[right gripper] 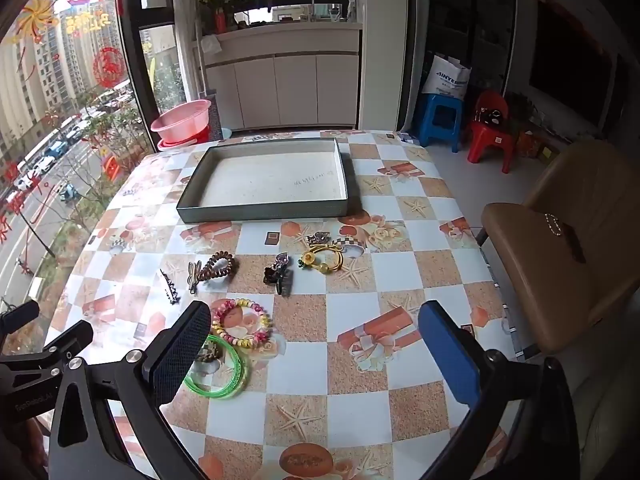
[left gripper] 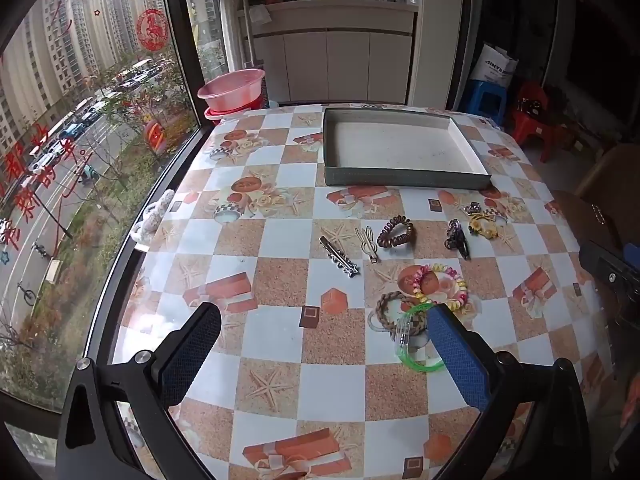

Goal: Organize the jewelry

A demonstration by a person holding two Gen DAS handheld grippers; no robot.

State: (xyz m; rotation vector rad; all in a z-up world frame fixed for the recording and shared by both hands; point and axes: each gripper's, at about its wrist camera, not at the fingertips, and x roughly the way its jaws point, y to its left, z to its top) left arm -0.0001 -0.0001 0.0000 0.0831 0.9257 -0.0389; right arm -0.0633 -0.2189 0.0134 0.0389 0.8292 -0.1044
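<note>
On the bench: checked oilcloth bench [right gripper: 360, 400] beside a window; the jewelry lies loose in the near half, none of it yet in the tray.
Tray: shallow grey tray [right gripper: 262, 211] stands empty at the far side, well apart from both grippers.
Left gripper [left gripper: 326, 326]: fingers spread wide, holding nothing; it hovers tilted down, its blue finger [left gripper: 456, 356] in front of part of the green bangle [left gripper: 418, 364].
Right gripper [right gripper: 316, 326]: fingers likewise spread wide and empty, its dark finger [right gripper: 180, 356] masking the near-left edge of the same pile.
Near pile: green bangle, braided band [left gripper: 394, 312] and beaded bracelet [right gripper: 242, 322] overlap or touch.
Risk, pile: closing on the bangle may drag the braided band along or flick it aside, since the pieces appear to overlap.
Middle row: silver clip [left gripper: 340, 258], gold pin [left gripper: 368, 242], brown coil tie [left gripper: 396, 232], dark claw clip [left gripper: 458, 238], yellow band [right gripper: 324, 260].
Risk, flat pieces: the silver clip and gold pin lie flat; wide pads could skid over them on the slick cloth.
Risk, two grippers: both hover near the same pile, so a shared reach could make them collide.
Risk, edge: a nudged piece might slide off the bench.
</note>
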